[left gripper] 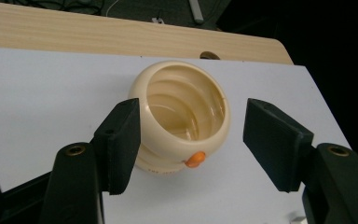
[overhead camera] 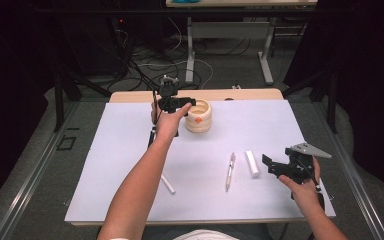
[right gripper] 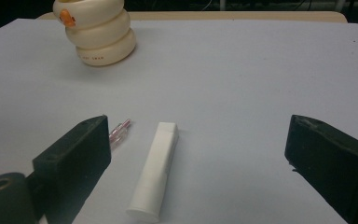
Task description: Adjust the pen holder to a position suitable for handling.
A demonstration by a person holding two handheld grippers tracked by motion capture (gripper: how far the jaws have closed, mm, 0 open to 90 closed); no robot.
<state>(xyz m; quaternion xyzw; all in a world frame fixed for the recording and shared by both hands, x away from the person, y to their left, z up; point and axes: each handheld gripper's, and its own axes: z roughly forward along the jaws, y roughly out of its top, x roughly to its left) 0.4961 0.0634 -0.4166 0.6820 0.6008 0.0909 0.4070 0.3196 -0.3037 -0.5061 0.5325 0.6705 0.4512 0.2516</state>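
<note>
A cream-coloured ribbed plastic cup (overhead camera: 199,116) with a small orange mark on its side stands upright near the far edge of the white-covered table (overhead camera: 130,150), its open mouth facing up. The left gripper (overhead camera: 172,101) hovers at the cup's left side. In the left gripper view the jaws are spread wide with the cup (left gripper: 182,116) between them; the left jaw sits right against the cup's rounded wall, though whether it actually touches is hard to tell, while the right jaw stands clear of it.

The right gripper (overhead camera: 275,166) is held low over the near right part of the table, its jaws also spread apart and holding nothing. Just beside it, toward the middle of the table, lies a short white cylindrical tube (overhead camera: 252,163). In the right gripper view the tube (right gripper: 154,169) lies flat on the table between the jaws, nearer the left one, touching neither.

A slim white pen (overhead camera: 229,171) lies left of the tube, apart from it. Another thin white stick (overhead camera: 168,184) lies on the table beside the person's left forearm, well away from the cup.
</note>
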